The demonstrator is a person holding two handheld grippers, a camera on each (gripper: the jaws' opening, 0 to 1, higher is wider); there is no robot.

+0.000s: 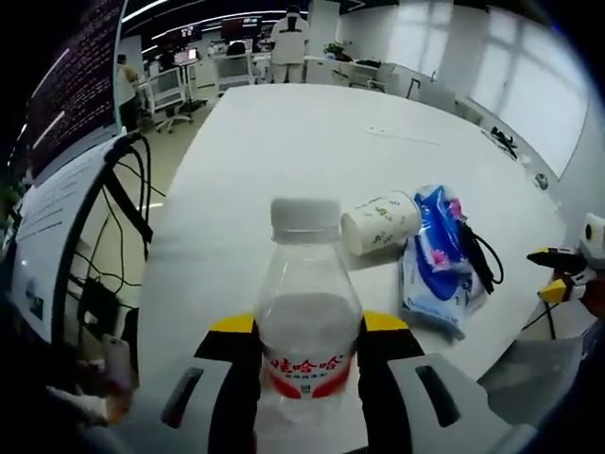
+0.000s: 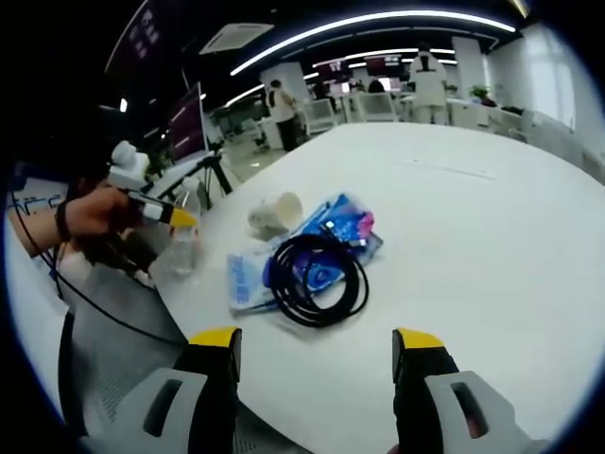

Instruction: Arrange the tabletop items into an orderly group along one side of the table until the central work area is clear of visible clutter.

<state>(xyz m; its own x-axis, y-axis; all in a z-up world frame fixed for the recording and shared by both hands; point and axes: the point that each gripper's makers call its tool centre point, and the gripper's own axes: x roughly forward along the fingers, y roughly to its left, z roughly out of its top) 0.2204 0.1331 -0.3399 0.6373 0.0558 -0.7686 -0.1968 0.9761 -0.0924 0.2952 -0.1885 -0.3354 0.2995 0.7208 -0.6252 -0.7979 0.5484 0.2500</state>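
Monitor (image 1: 80, 76) on stand, office chairs (image 1: 170, 95) — person (image 1: 288, 43) standing beyond

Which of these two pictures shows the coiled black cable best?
The right gripper view: the black cable lies there as a full, open coil on top of the blue packet. The left gripper view shows the same cable only as a narrow edge-on loop at the packet's far side.

Bright, even light from ceiling strips (image 2: 378, 24) and far windows (image 1: 529, 85); white desk (image 1: 302, 142) near blown out, soft shadows, strong fisheye bending at edges.
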